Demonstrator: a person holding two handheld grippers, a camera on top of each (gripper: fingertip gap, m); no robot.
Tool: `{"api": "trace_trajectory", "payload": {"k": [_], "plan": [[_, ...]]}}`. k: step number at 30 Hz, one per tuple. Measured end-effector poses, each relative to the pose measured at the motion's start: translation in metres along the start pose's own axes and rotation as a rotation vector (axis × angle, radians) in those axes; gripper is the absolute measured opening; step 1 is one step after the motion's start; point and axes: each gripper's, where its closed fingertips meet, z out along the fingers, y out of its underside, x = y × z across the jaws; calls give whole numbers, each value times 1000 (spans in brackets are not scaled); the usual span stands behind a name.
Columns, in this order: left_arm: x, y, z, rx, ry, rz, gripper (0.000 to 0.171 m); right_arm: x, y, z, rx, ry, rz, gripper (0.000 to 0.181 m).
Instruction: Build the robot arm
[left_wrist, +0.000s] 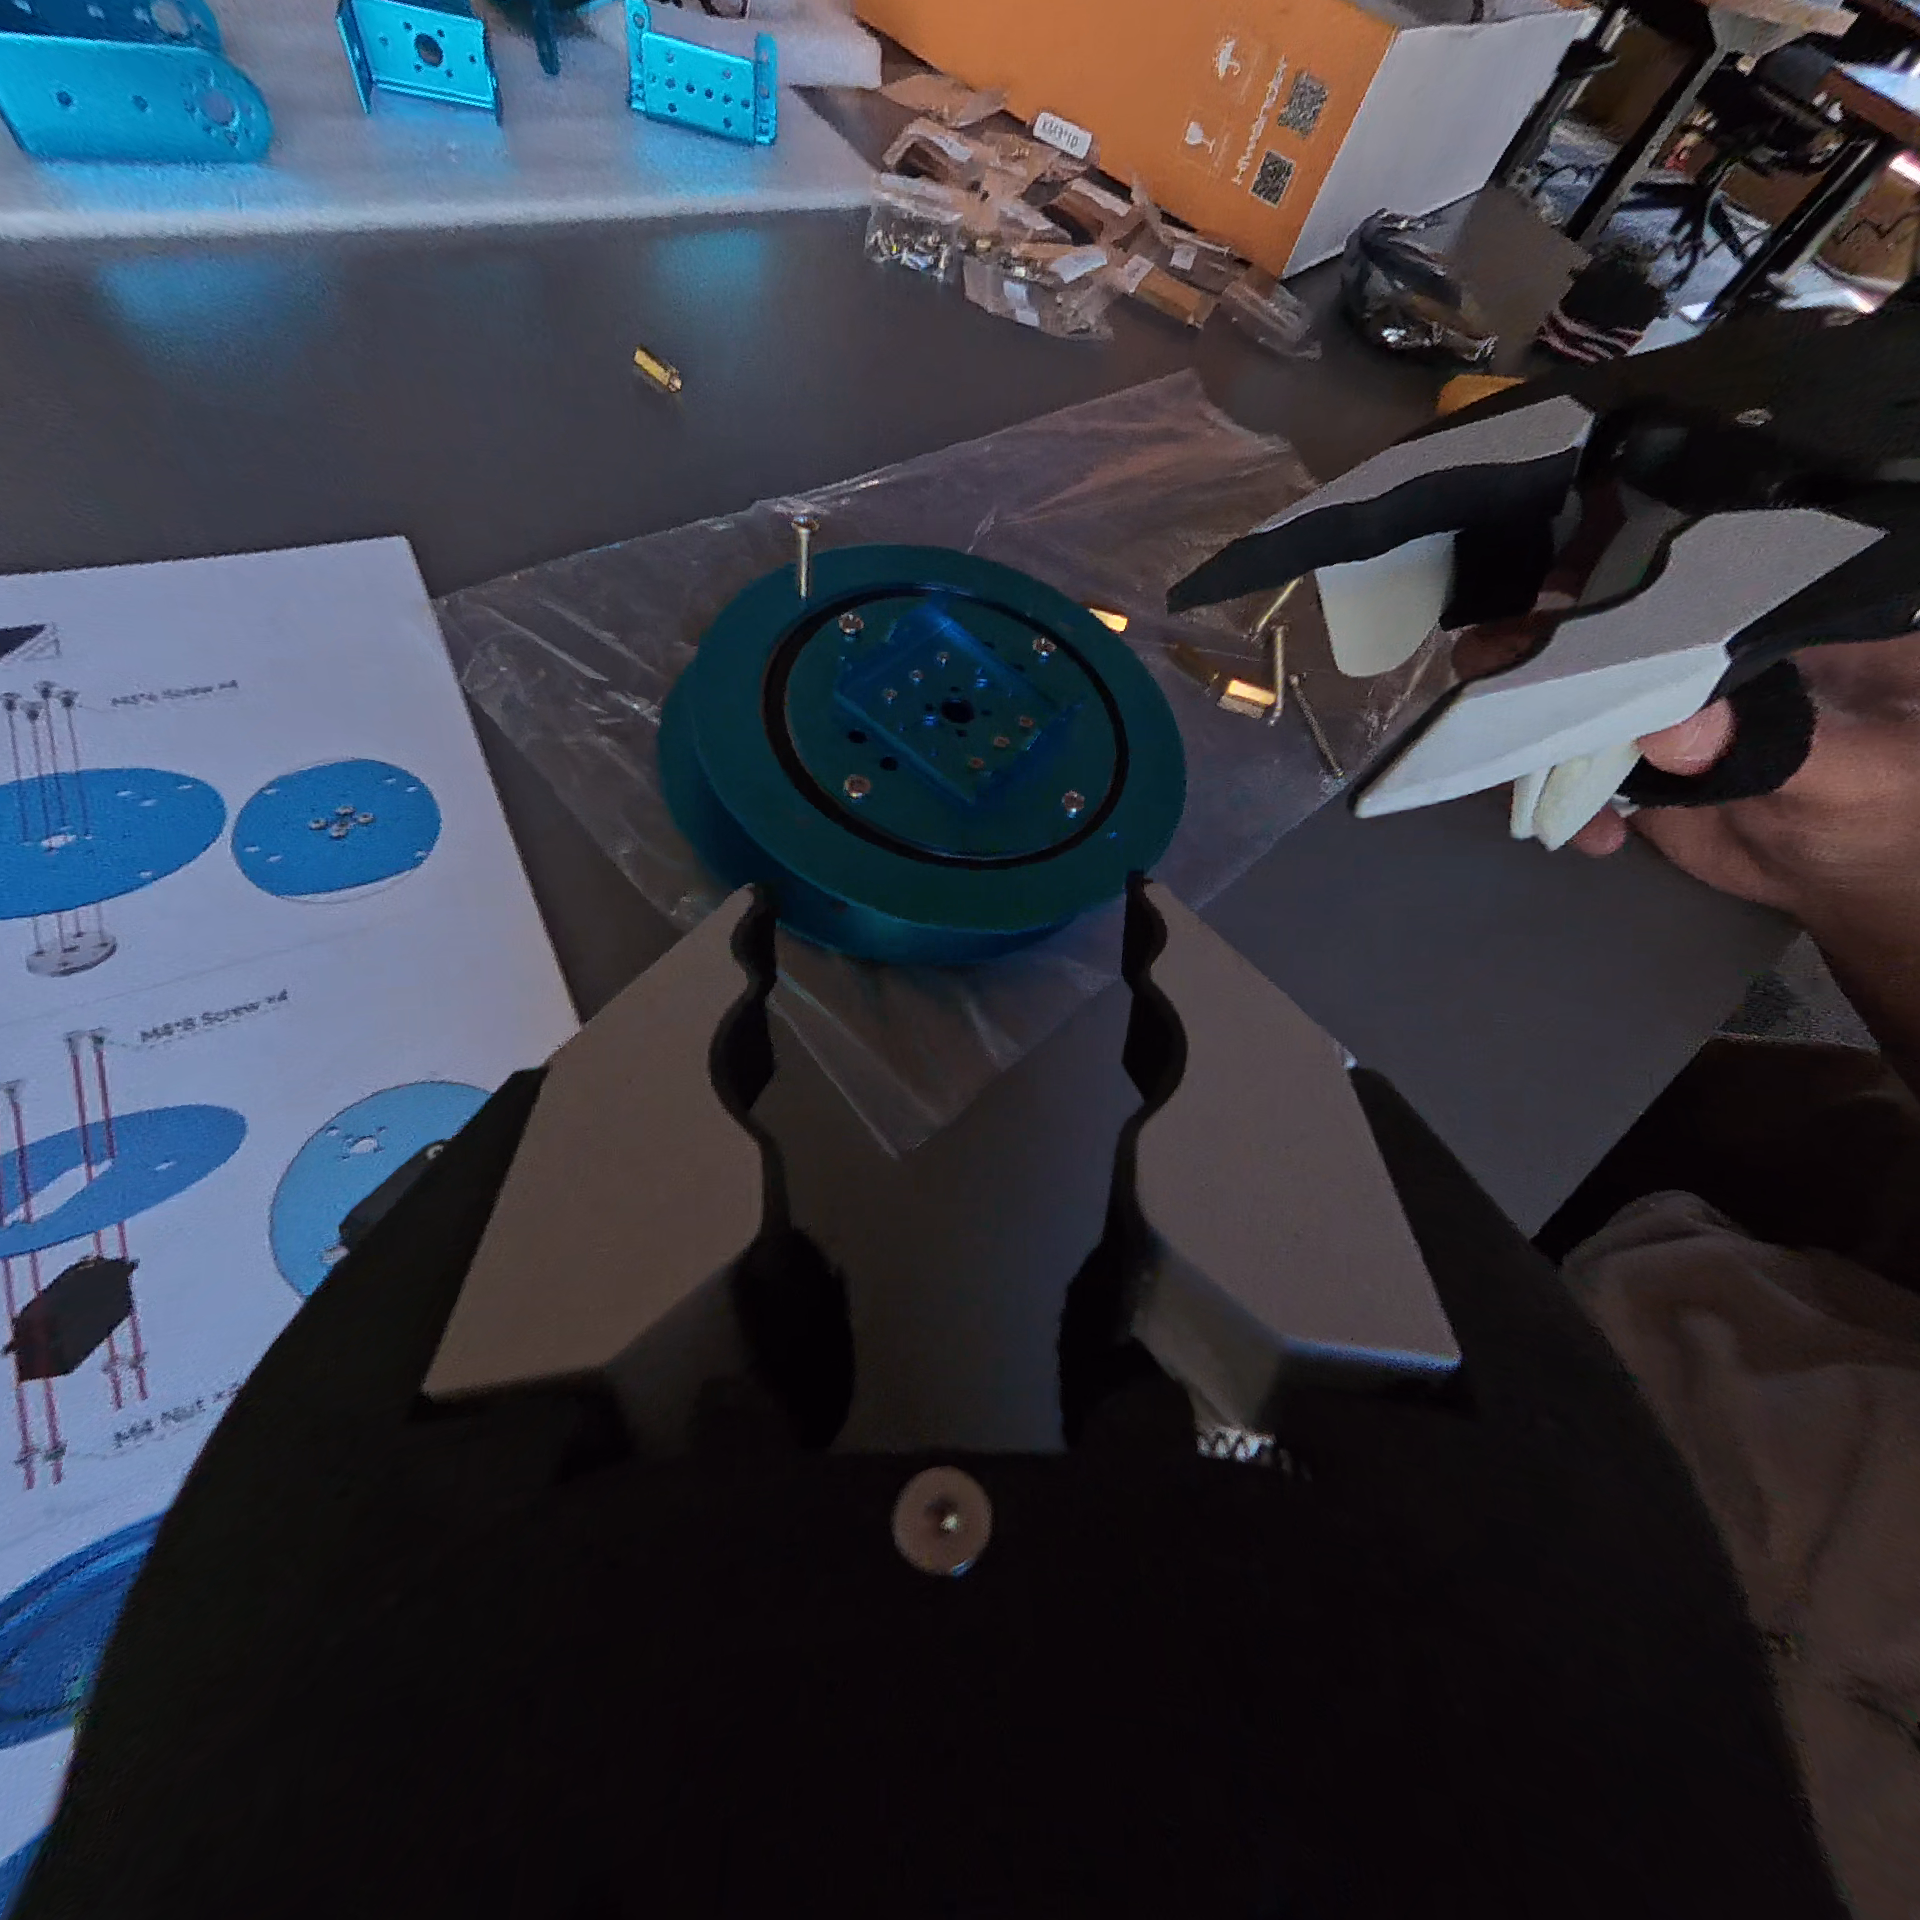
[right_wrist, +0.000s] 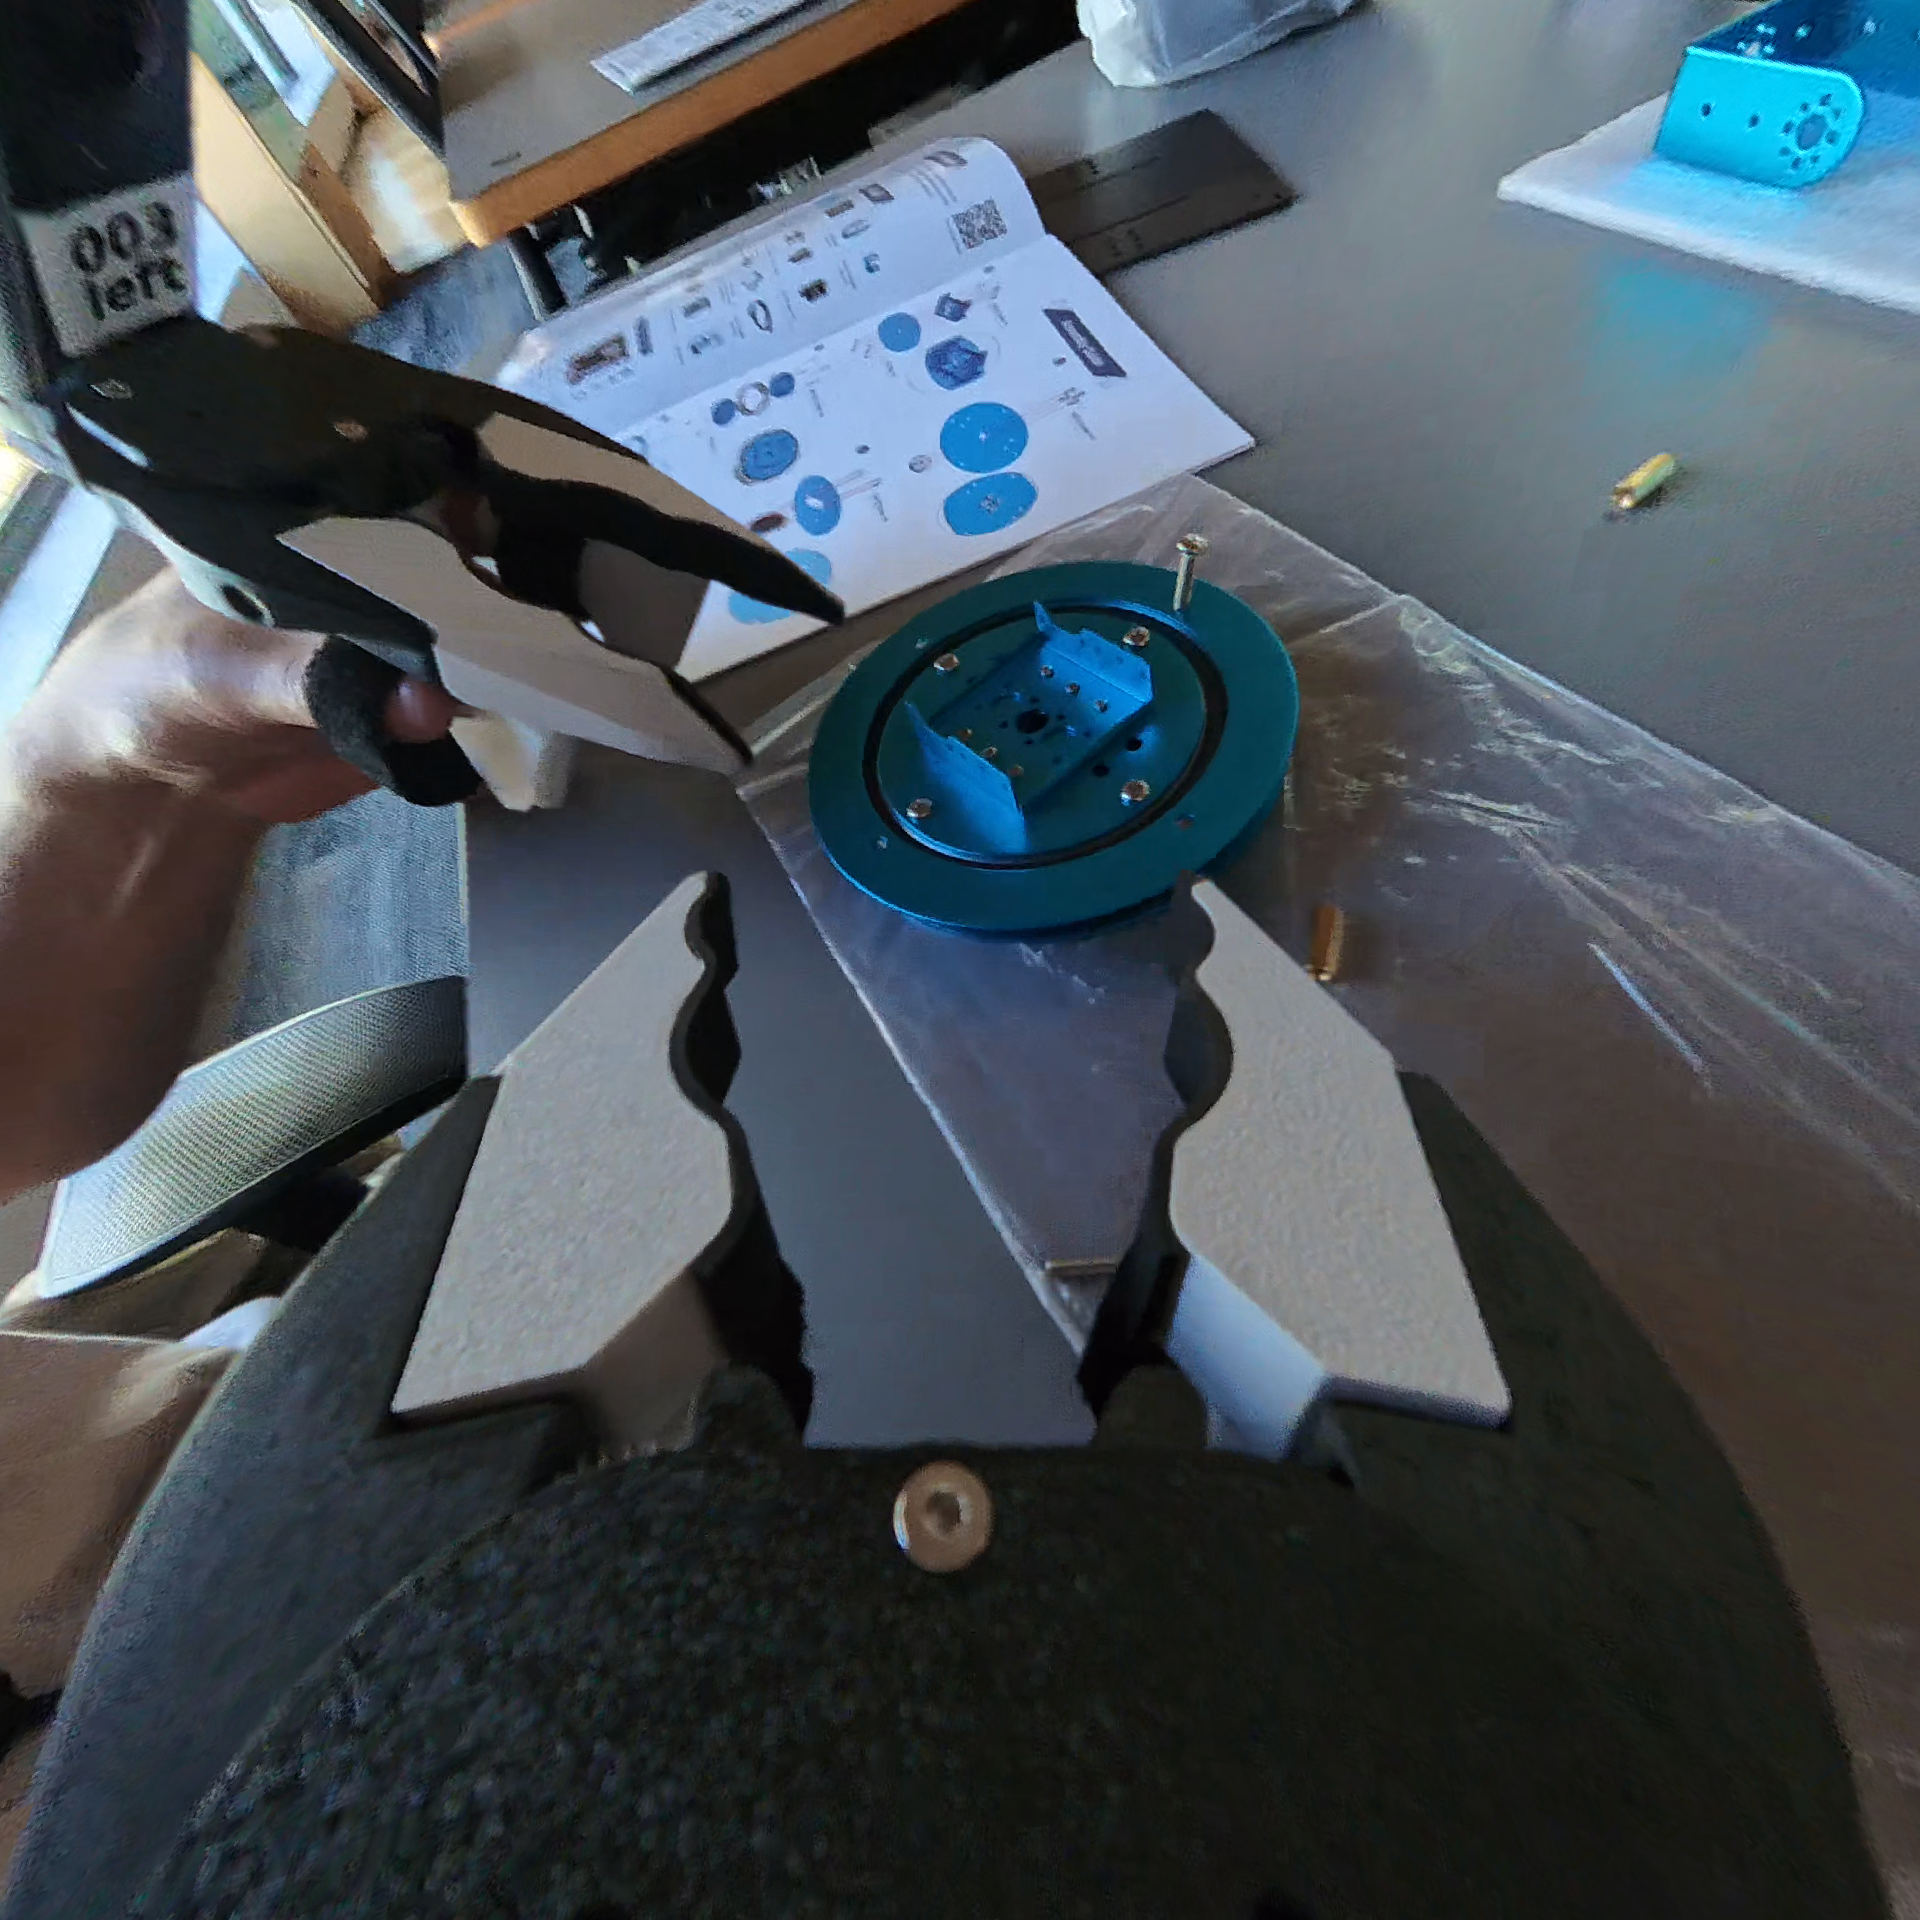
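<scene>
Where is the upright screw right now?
The upright screw stands on the far rim of the blue round base, which lies on a clear plastic sheet, just beyond the open left gripper.

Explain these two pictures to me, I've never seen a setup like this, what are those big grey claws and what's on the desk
The claws are two hand-held grippers, each with a camera looking along its fingers, so each picture is one gripper's own view. The left gripper and right gripper are both open and hold nothing. Both hover near a round blue disc assembly lying on a clear plastic sheet on the grey table. One screw stands upright in its rim. Nearby lie an open instruction booklet, brass standoffs, blue metal brackets and an orange box.
</scene>
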Motion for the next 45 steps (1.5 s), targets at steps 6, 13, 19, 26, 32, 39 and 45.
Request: {"api": "trace_trajectory", "payload": {"k": [6, 13, 19, 26, 32, 39, 45], "plan": [[-1, -3, 1, 9, 32, -29, 67, 5, 5, 4, -47, 18, 0, 92], [27, -14, -15, 157, 61, -2, 63, -1, -1, -5, 19, -7, -4, 76], [54, -12, -47, 381, 34, 23, 50, -4, -3, -12, 51, -25, 0, 56], [91, 47, -73, 347, 32, 101, 51, 3, 4, -29, 47, 40, -67, 50], [110, 69, -89, 419, -1, 217, 51, 15, 17, -52, 25, 115, -93, 53], [115, 73, -88, 425, 7, 152, 51, 5, 22, -68, 55, 2, -15, 57], [102, 75, -97, 425, -58, 100, 51, 3, 8, -76, 161, -46, 12, 52]]}}
